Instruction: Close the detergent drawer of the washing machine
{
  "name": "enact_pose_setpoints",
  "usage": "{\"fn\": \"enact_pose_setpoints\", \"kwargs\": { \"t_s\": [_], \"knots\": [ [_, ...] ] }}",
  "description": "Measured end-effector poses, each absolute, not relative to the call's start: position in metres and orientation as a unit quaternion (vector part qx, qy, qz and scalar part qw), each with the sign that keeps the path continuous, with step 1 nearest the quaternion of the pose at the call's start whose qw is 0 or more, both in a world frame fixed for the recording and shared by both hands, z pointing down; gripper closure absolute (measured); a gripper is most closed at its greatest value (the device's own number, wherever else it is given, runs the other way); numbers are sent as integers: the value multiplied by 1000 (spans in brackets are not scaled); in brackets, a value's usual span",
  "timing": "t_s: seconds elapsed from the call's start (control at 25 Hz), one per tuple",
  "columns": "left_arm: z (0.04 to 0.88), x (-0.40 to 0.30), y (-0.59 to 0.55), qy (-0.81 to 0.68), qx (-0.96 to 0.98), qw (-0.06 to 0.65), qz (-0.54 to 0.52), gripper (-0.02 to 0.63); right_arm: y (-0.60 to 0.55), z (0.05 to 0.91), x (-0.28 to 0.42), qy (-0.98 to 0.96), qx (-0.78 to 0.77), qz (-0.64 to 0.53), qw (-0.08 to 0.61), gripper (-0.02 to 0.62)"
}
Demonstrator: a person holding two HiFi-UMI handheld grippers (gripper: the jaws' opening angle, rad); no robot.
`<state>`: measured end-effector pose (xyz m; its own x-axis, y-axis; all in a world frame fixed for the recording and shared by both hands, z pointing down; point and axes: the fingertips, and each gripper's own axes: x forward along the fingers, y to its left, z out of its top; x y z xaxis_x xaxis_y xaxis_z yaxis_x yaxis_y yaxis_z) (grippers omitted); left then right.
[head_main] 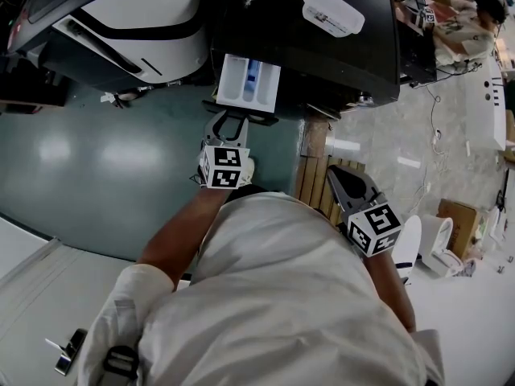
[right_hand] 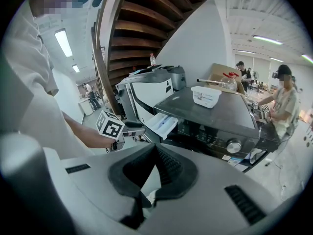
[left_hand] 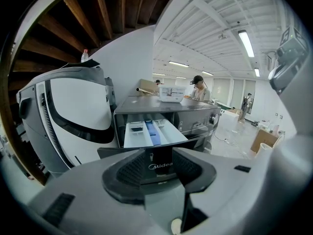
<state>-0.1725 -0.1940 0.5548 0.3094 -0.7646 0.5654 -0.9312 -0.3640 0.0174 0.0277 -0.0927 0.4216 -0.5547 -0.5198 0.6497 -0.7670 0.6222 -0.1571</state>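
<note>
Here, the detergent drawer point(head_main: 248, 80) stands pulled well out of the dark washing machine point(head_main: 322, 55), at its upper front corner, with its white and blue compartments showing. The left gripper point(head_main: 228, 125), jaws spread, sits square to the drawer's front panel point(left_hand: 157, 166); whether it touches is unclear. A straight push along the drawer's run, centred on the panel, looks likeliest to seat it without skewing. The right gripper point(head_main: 348, 185), jaws pressed together on nothing, hangs over wooden slats point(head_main: 314, 175). A white appliance point(head_main: 137, 22) crowds the left side, while the green floor point(head_main: 96, 159) leaves the arm room.
</note>
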Motion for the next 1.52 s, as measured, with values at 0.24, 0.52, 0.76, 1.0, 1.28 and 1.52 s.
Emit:
{"fn": "enact_pose_setpoints", "kwargs": {
  "t_s": [0.24,0.52,0.76,1.0,1.28,1.52],
  "knots": [
    [555,-171,-199,-536,790,176,239,440,-94,423,31,-853,380,218,284,592],
    [555,-172,-202,-537,790,176,239,440,-96,420,33,-852,384,217,282,592],
    [554,-171,-208,-537,790,173,240,441,-98,420,36,-851,387,217,281,592],
    [554,-171,-210,-537,790,173,240,440,-100,419,35,-852,387,218,278,592],
    [553,-170,-221,-535,792,174,237,437,-102,420,34,-850,389,219,278,591],
    [553,-170,-228,-534,793,173,236,437,-105,420,35,-849,392,221,278,592]
  ]
}}
